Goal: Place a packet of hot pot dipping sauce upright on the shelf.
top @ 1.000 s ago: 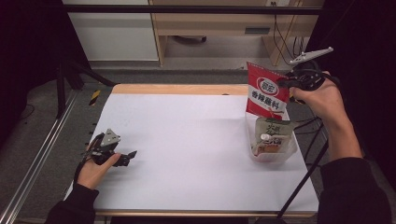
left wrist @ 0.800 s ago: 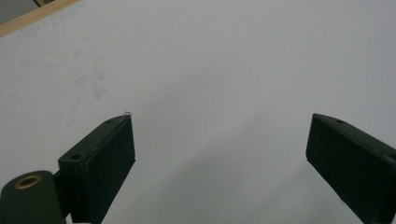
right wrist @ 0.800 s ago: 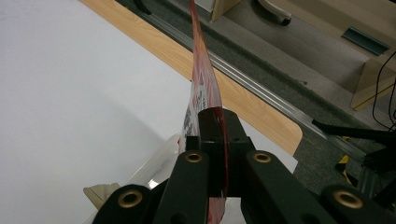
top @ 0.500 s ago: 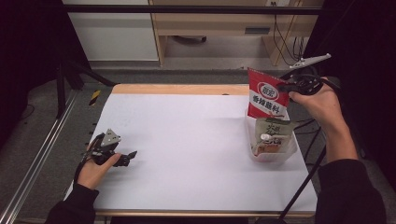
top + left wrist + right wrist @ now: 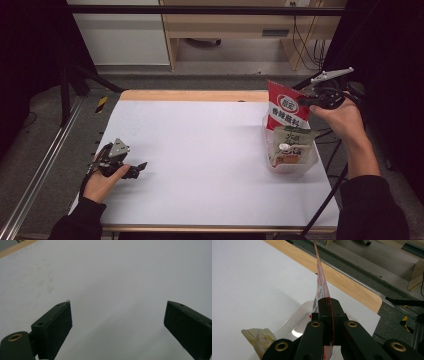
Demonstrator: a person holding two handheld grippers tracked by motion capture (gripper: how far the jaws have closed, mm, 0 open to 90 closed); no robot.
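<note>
A red snack packet [image 5: 286, 106] stands upright at the table's right side, its lower end inside a clear plastic container [image 5: 300, 165]. My right gripper [image 5: 309, 98] is shut on the packet's right edge. In the right gripper view the jaws [image 5: 329, 302] pinch the thin red packet [image 5: 321, 283] edge-on above the container [image 5: 294, 321]. A pale green pouch [image 5: 291, 142] with a white cap leans in the container in front of the packet, and the pouch [image 5: 260, 338] appears again at lower left. My left gripper [image 5: 139, 168] rests open on the white table at the left, its jaws [image 5: 117, 315] wide apart with nothing between them.
The white tabletop [image 5: 200, 150] has a wooden strip [image 5: 190, 95] along its far edge. Cables hang off the right side [image 5: 332, 190]. A metal rail [image 5: 40, 170] runs along the left, with a yellow-and-black item [image 5: 101, 103] on the floor.
The right gripper has come down a little with the red packet, bringing it lower into the container. The left hand and its gripper have stayed put.
</note>
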